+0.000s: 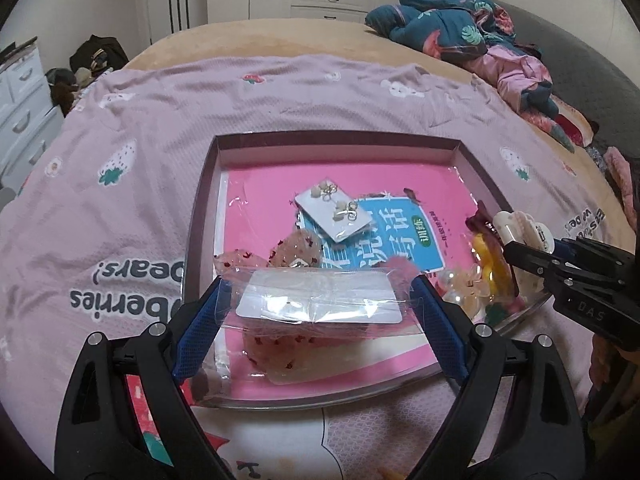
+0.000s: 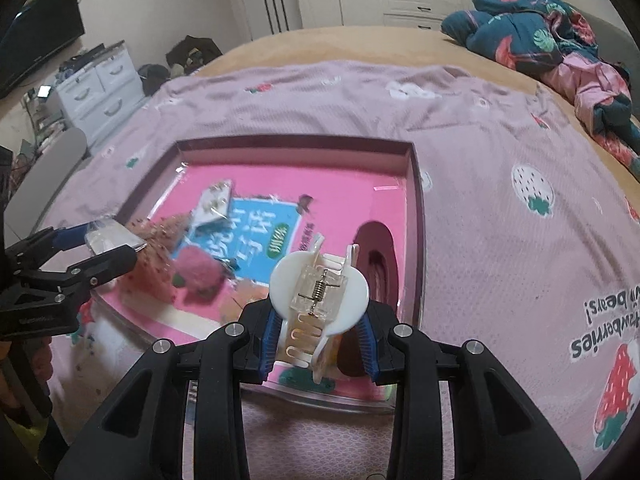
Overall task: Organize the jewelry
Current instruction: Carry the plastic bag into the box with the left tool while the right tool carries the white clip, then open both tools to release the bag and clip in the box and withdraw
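Note:
My left gripper (image 1: pixel 320 300) is shut across the width of a clear plastic packet with a white card (image 1: pixel 320 296), held just above the near end of the box (image 1: pixel 336 136). My right gripper (image 2: pixel 320 334) is shut on a white hair claw clip (image 2: pixel 320 292) with a metal spring, over the box's near right part. From the left wrist the clip (image 1: pixel 520 228) shows at the right. The shallow dark-rimmed box (image 2: pixel 416 208) lies on the bed with a pink and blue printed sheet (image 1: pixel 400 236) inside. On that sheet lie an earring card (image 1: pixel 336 212) and a sequinned pink pouch (image 1: pixel 298 250).
Yellow and clear hair clips (image 1: pixel 480 276) crowd the box's right side. A fuzzy pink ball (image 2: pixel 198 272) and a dark red oval piece (image 2: pixel 376 256) lie in the box. A pink strawberry-print blanket (image 1: pixel 140 128) covers the bed. Bundled bedding (image 1: pixel 452 20) lies at the far right; white drawers (image 2: pixel 96 92) stand left.

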Available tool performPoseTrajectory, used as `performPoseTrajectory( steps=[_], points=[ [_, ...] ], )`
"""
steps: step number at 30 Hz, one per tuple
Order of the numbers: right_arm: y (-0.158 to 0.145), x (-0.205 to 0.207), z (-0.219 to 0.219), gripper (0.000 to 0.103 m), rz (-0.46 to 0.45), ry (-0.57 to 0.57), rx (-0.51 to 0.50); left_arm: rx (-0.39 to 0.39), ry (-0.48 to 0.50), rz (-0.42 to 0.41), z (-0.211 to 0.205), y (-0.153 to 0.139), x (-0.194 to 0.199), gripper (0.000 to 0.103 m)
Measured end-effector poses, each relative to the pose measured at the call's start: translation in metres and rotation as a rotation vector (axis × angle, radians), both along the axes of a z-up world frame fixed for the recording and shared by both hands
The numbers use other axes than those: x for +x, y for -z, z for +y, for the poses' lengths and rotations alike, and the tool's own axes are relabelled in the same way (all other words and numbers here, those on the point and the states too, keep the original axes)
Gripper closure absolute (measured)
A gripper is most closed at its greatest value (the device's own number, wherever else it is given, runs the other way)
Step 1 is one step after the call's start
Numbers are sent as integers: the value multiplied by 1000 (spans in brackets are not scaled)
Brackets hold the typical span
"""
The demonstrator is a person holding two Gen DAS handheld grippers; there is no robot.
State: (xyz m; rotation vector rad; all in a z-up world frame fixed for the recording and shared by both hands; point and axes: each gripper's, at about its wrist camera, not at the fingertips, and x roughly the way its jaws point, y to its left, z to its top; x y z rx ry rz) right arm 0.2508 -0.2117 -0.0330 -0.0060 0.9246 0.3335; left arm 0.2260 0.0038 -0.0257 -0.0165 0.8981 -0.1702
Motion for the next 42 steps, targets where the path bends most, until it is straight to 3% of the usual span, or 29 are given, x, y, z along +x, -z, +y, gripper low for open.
performPoseTrajectory(
  steps=[3, 6, 9, 11, 18, 33, 42],
  points=[
    [4, 0, -2, 68, 8, 11, 3, 4, 1, 7, -1, 2, 0, 19],
    [2, -3, -5, 45, 5, 22, 24, 8, 4, 4, -2, 0, 0, 19],
    [-7, -8, -10, 41, -20, 35, 38, 11, 5, -2, -2, -3, -2, 18],
    [-15, -12, -14, 33, -37, 49, 50, 8, 5, -13, -1, -8, -5, 11],
    [-46, -34, -30, 21, -105, 73, 90, 1, 3, -62, 0, -30, -20, 10],
    [-92, -89, -36, 16, -206, 50, 145, -20, -38, -157, 13, -76, -76, 10],
    [-93, -111, -30, 16, -209, 20, 149, -12, -42, -164, 17, -70, -109, 10]
  ],
)
